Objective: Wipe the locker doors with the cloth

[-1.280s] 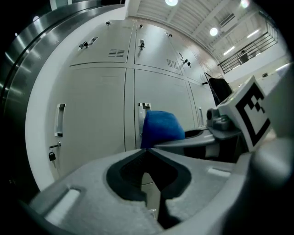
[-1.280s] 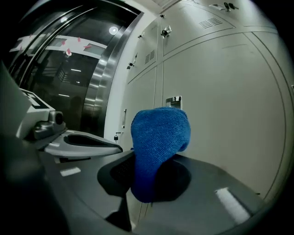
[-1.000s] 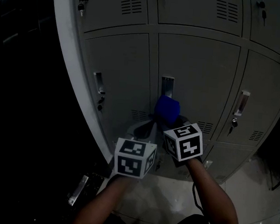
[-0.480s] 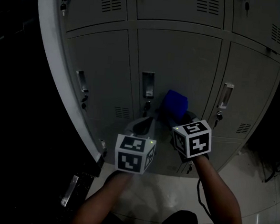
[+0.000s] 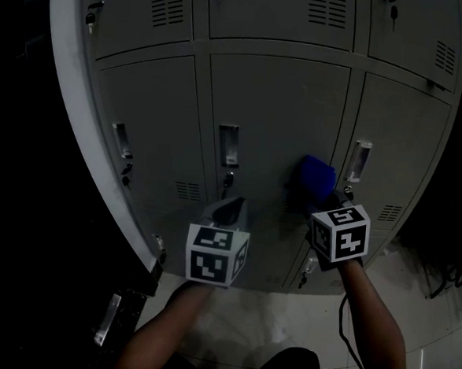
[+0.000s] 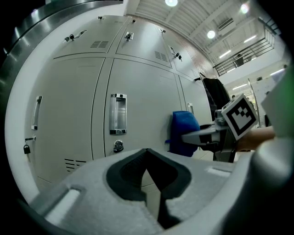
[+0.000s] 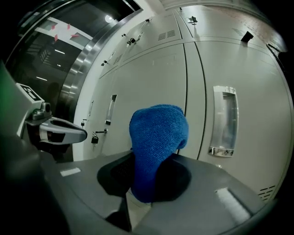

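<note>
In the head view, our right tool (image 5: 315,198) is clamped on the cloth (image 5: 316,176), right of centre. The cloth sits against the middle door (image 5: 275,120) near its right edge, just left of the right handle (image 5: 359,161). Our left tool (image 5: 231,209) hangs at lower centre, below the middle handle (image 5: 228,146), and takes no part in the wiping.

In the left gripper view, that tool's jaws are together with nothing between them. The cloth shows right of centre, seemingly pressed flat to the door.

In the right gripper view, the jaws grip the bunched cloth at frame centre. The seam between two doors runs up behind it.

On progress, we judge the wiping to be under way on the middle door. No door shows streaks, damp patches or any change of sheen, so we cannot tell which are already done. The upper row (image 5: 267,13) and the doors to either side may be left.
</note>
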Action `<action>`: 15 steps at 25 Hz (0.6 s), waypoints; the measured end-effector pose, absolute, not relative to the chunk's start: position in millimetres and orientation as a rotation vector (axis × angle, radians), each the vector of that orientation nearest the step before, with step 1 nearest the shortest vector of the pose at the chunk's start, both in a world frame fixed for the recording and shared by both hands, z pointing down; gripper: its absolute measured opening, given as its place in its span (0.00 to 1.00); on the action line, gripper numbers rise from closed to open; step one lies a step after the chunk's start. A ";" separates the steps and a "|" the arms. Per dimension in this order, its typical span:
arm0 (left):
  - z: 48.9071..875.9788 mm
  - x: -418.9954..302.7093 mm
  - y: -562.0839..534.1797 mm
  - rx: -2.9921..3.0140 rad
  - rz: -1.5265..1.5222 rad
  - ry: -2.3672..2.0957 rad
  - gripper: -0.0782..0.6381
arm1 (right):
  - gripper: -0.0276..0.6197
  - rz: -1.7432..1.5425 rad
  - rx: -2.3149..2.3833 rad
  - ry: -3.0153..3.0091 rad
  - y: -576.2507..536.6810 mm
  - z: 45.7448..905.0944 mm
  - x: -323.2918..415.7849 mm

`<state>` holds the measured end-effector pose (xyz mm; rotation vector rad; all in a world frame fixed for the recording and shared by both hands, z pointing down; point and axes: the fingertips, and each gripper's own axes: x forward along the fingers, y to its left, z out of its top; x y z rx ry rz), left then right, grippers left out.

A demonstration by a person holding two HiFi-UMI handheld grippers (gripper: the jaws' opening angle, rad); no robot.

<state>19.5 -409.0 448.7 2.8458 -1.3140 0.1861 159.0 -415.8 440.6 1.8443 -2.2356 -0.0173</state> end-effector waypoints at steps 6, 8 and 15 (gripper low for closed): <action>453.4 18.1 -412.9 2.839 0.196 -1.313 0.11 | 0.15 0.005 1.891 -2.204 -412.1 446.2 182.8; 455.6 15.7 -414.2 2.833 0.197 -1.318 0.11 | 0.15 0.001 1.898 -2.199 -413.3 447.2 184.1; 462.8 -0.9 -414.2 2.820 0.203 -1.357 0.11 | 0.15 -0.085 1.881 -2.259 -402.1 442.0 150.6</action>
